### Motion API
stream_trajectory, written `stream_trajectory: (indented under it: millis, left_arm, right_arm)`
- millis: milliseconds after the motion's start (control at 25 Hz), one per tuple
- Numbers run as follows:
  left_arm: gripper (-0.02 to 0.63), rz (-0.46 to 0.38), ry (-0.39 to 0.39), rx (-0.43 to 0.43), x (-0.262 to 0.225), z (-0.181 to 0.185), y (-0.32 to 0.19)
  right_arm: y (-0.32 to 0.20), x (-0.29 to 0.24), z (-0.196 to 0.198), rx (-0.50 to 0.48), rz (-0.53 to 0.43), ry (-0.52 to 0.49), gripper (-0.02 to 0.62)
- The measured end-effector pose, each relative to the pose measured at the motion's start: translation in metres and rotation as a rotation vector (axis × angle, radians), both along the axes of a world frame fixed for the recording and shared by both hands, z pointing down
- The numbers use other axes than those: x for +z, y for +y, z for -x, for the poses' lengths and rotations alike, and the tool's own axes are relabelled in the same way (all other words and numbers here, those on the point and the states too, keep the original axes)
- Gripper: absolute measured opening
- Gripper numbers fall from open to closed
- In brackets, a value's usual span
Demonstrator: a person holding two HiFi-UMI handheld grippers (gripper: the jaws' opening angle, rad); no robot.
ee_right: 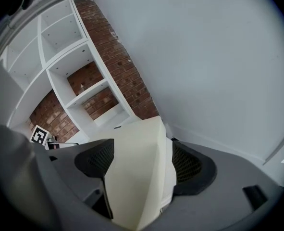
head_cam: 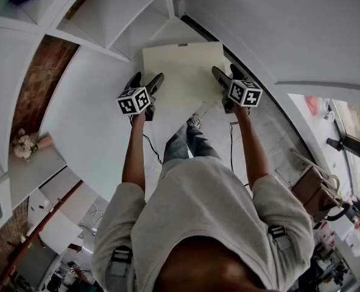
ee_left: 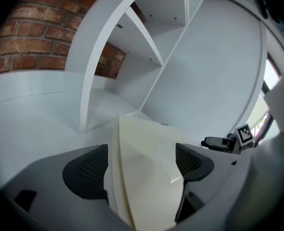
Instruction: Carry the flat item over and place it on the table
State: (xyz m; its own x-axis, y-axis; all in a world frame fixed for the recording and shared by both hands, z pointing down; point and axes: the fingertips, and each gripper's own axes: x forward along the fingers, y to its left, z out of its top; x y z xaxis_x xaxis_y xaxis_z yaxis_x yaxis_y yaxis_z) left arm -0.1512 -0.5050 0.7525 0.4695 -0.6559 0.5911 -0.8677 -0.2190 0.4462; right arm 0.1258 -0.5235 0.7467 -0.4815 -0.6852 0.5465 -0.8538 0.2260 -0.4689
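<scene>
Flat cream foam slab (head_cam: pixel 183 72) between both grippers

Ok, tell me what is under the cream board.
The board, clamped by the left gripper and right gripper, has a white surface showing past its left edge and floor past its right. What lies directly beneath is hidden.

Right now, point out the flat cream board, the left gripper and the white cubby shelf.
flat cream board (head_cam: pixel 183 72), head view, middle of its top face.
left gripper (head_cam: pixel 148 76), head view, midway between its fingertips.
white cubby shelf (head_cam: pixel 109 10), head view, inner panel.
</scene>
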Motion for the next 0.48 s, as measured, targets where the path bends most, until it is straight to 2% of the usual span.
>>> stream_trajectory:
  millis: [120, 360, 480]
  left_arm:
    - [0.433, -0.050, -0.029, -0.008, -0.015, 0.003, 0.004]
    - [0.431, -0.170, -0.018, -0.005, -0.055, -0.001, 0.012]
    - [0.385, -0.212, -0.007, -0.001, -0.072, -0.006, 0.018]
  right_arm:
    - [0.004, -0.011, -0.003, -0.021, -0.037, 0.013, 0.391]
    - [0.020, -0.037, 0.009, -0.112, -0.106, -0.011, 0.391]
    - [0.028, -0.048, 0.017, -0.151, -0.130, -0.018, 0.380]
